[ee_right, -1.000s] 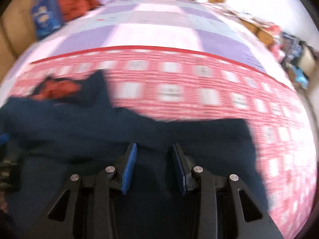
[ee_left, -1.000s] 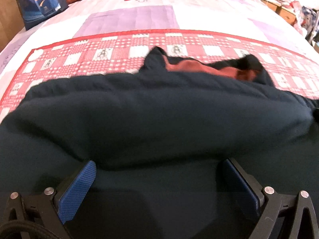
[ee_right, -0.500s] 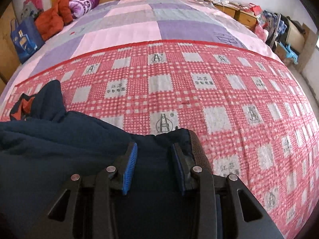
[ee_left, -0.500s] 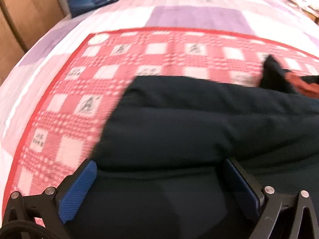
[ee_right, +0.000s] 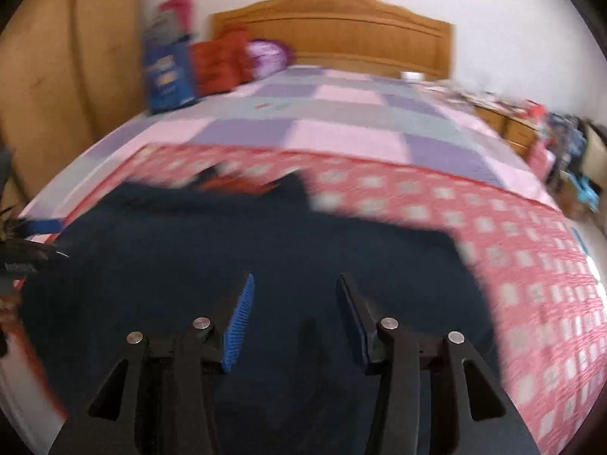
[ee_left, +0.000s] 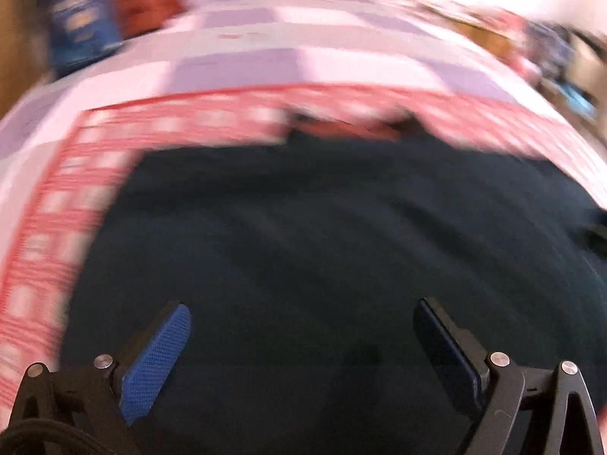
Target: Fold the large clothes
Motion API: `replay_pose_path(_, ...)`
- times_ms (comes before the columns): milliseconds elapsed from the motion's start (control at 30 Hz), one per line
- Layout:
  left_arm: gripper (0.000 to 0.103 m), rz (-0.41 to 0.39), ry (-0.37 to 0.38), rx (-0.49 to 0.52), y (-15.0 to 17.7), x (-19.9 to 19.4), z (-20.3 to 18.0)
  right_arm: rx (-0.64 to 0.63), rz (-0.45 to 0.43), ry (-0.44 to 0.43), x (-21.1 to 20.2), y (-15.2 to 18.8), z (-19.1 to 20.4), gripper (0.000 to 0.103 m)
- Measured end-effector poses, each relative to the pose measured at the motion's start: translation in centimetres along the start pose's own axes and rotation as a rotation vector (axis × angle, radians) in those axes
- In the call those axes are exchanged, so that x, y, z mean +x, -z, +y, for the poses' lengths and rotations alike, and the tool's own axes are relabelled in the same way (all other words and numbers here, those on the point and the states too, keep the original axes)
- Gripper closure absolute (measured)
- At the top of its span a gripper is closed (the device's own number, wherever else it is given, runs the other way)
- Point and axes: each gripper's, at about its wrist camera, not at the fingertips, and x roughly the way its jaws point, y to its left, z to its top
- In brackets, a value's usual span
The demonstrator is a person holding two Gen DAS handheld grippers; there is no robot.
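Over the pink checked bed cover (ee_right: 531, 265), we hold both grippers, left gripper (ee_left: 301, 341) and right gripper (ee_right: 294, 311), open and empty above a soft, heavy dark navy fleece garment (ee_left: 322, 246); its edges look best for gripping.

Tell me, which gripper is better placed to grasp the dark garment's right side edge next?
Right, probably. The right gripper is open over the dark garment, whose right edge lies just beside it. The left gripper, also open, is nearer the opposite edge.

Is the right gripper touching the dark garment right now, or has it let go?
Cannot tell. In the right wrist view the right gripper has its jaws spread over the dark garment with nothing pinched between them, but blur hides any gap or contact underneath.
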Motion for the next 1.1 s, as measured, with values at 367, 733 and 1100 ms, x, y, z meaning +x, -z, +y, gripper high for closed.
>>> replay_pose_path(367,0.000,0.072,-0.166,-0.022,8.9,1.7,7.2,0.069,0.168,0.288,-0.5,9.4,-8.2,0.055)
replay_pose_path(733,0.000,0.213,-0.288,-0.187,9.7,1.5,12.5,0.203,0.269,0.367,-0.9,10.2,-13.4,0.053)
replay_pose_path(1100,0.000,0.265,-0.323,-0.176,9.4,1.5,13.3,0.203,0.308,0.374,-1.3,10.3,-12.8,0.052)
